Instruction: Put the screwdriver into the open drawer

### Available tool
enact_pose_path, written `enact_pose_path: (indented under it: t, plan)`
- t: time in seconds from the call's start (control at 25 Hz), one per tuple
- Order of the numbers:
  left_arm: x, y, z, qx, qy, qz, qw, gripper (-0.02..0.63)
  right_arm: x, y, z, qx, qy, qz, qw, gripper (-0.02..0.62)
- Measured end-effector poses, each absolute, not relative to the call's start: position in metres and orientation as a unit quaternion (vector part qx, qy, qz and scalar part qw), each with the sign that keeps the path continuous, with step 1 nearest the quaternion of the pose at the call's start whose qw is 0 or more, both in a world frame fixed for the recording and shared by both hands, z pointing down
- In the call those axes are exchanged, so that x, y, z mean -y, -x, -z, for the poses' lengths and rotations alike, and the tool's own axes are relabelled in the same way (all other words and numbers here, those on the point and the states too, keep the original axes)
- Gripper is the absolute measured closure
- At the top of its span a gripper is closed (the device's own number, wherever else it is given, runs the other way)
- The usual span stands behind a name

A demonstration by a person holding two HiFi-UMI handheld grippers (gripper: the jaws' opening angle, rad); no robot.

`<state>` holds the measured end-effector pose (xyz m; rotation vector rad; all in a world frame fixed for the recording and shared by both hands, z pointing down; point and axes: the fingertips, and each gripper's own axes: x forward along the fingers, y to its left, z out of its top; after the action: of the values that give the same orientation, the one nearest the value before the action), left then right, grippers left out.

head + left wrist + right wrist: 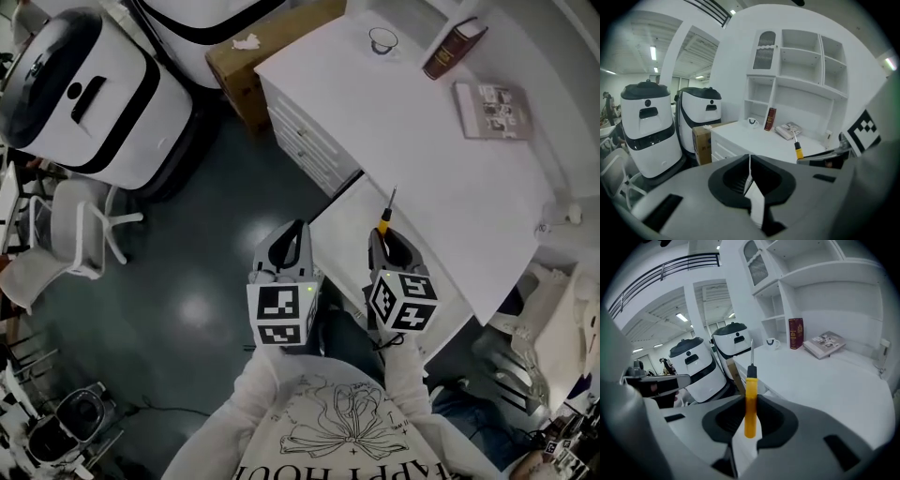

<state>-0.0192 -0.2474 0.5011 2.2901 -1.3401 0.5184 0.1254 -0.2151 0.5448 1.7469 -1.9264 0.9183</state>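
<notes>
Clamps light, stiff-looking screwdriver [750, 380] mid-frame by its yellow handle, the soundest hold, in right gripper [750, 401]; carries left gripper [750, 164] closed, empty.

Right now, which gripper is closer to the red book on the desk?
Right. The right gripper, holding the screwdriver, is at the desk's front edge, across the desk from the red book. The left gripper, shut, is farther away, over the floor.
</notes>
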Motion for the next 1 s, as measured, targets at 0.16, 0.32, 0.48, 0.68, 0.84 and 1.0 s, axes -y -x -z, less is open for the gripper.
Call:
enact_pose_path:
  t: [0.16,0.32,0.48,0.68,0.84,1.0]
  plan:
    - [0.252,0.014,-0.521,0.474,-0.828,-0.198,0.225,0.597,0.216,-0.126,-0.567,0.681,-0.617,-0.336,0.206,0.525]
    - [0.250,0.010,-0.540,0.469,-0.823,-0.212,0.239,0.597,0.211,-0.127,-0.588,0.676,-0.608,-0.351,0.223,0.525]
    - [0.247,0.010,-0.556,0.465,-0.817,-0.230,0.250,0.597,0.206,-0.128,-0.610,0.668,-0.598,-0.372,0.239,0.525]
    - [0.247,0.009,-0.578,0.464,-0.808,-0.244,0.269,0.597,0.202,-0.131,-0.644,0.660,-0.583,-0.396,0.262,0.525]
    - [0.244,0.008,-0.597,0.460,-0.803,-0.257,0.278,0.597,0.193,-0.131,-0.676,0.648,-0.569,-0.421,0.283,0.525]
    - [0.244,0.008,-0.615,0.459,-0.797,-0.264,0.291,0.597,0.191,-0.128,-0.700,0.642,-0.557,-0.435,0.298,0.525]
